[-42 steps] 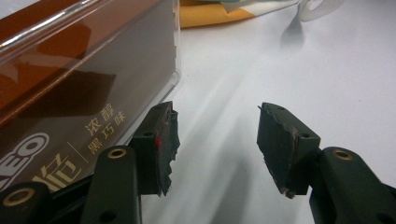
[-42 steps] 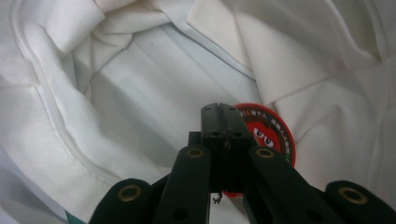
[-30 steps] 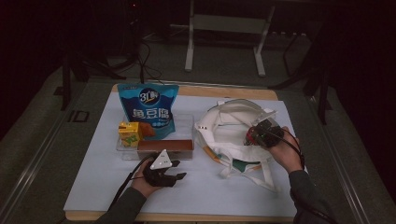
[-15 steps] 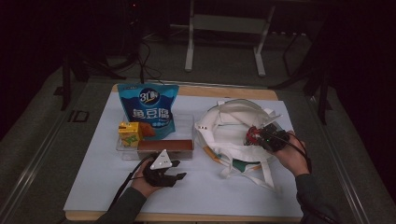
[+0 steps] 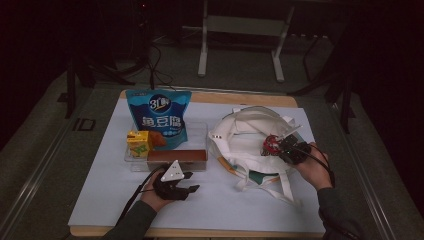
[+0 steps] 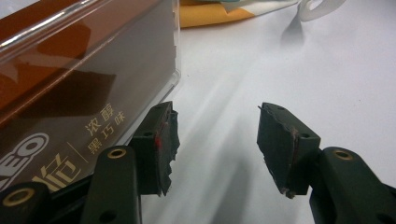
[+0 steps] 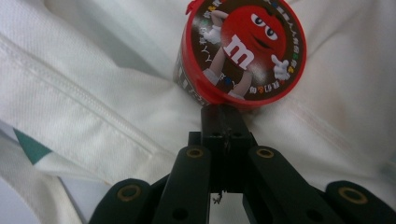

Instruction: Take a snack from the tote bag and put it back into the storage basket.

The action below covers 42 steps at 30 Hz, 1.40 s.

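A: Paper, white and wide, covers the wooden table in the high view; grey floor lies around it, a white metal stand behind, and the room beyond is dark.

B: And the containers?

A: A clear plastic tray at the left holds a blue snack pouch leaning upright, a small yellow drink carton and a long brown chocolate box along its front edge. A white cloth tote bag lies open at the right, with a round red-lidded candy tub inside it.

B: The grippers there?

A: The left gripper rests on the paper just in front of the tray. The right gripper reaches into the bag, against the tub.

B: Left gripper view?

A: Its jaws stand moderately apart with only white paper between them; the brown box behind the tray's clear wall sits just beside one jaw.

B: Right gripper view?

A: Jaws pressed fully together, gripping nothing. Their tip meets the lower edge of the tub, which lies tilted on the bag's white fabric, lid facing the camera.
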Motion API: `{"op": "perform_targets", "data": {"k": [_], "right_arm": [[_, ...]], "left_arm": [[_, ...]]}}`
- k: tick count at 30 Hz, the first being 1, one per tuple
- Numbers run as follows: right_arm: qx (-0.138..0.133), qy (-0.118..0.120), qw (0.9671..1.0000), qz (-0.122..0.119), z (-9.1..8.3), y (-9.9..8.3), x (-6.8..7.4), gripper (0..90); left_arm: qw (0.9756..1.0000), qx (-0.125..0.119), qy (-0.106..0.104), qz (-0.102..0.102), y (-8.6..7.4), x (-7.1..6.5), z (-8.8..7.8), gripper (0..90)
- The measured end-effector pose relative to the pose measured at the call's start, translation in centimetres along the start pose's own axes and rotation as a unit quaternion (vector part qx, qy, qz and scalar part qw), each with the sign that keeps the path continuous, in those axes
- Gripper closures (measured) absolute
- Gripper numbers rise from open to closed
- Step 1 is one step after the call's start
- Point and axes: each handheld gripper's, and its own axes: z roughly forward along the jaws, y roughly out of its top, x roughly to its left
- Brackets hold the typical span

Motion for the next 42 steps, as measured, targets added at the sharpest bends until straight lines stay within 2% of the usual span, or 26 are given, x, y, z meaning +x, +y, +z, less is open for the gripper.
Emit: {"op": "perform_targets", "data": {"k": [7, 9, 12, 14, 18, 23, 27, 40, 42], "right_arm": [[-0.004, 0.007, 0.9999, -0.009, 0.1, 0.9, 0.6, 88.6], [-0.008, 0.016, 0.9998, -0.01, -0.1, 1.0, 0.6, 83.6], [-0.029, 0.035, 0.999, 0.004, -0.9, 1.2, 0.2, 76.6], [-0.037, 0.035, 0.9987, 0.009, -1.4, 1.4, -0.1, 72.5], [-0.041, 0.029, 0.9986, 0.019, -1.8, 2.0, -0.4, 58.1], [-0.035, 0.03, 0.9981, 0.041, -1.5, 2.9, -0.8, 44.4], [-0.031, 0.027, 0.9974, 0.059, -1.0, 3.5, -1.0, 37.8], [-0.012, 0.042, 0.9942, 0.099, 0.8, 4.5, -1.7, 26.2], [-0.006, 0.036, 0.9942, 0.101, 1.0, 4.5, -1.7, 24.6]], "left_arm": [[1.0, 0.0, 0.0, 0.0, 0.0, 0.0, 0.0, 46.2], [1.0, 0.0, 0.0, 0.001, 0.0, 0.0, 0.0, 46.3], [1.0, 0.0, 0.0, 0.0, 0.0, 0.0, 0.0, 46.3], [1.0, 0.0, 0.0, 0.001, 0.0, 0.0, 0.0, 46.2], [1.0, 0.001, 0.0, 0.001, 0.0, 0.0, 0.0, 46.3], [1.0, 0.001, -0.001, 0.001, 0.0, 0.0, 0.0, 46.2], [1.0, 0.001, -0.001, 0.001, 0.0, 0.0, 0.0, 46.2], [1.0, 0.001, -0.002, 0.001, 0.0, 0.0, 0.0, 46.2], [1.0, 0.002, -0.002, 0.001, 0.0, 0.0, 0.0, 46.2]]}}
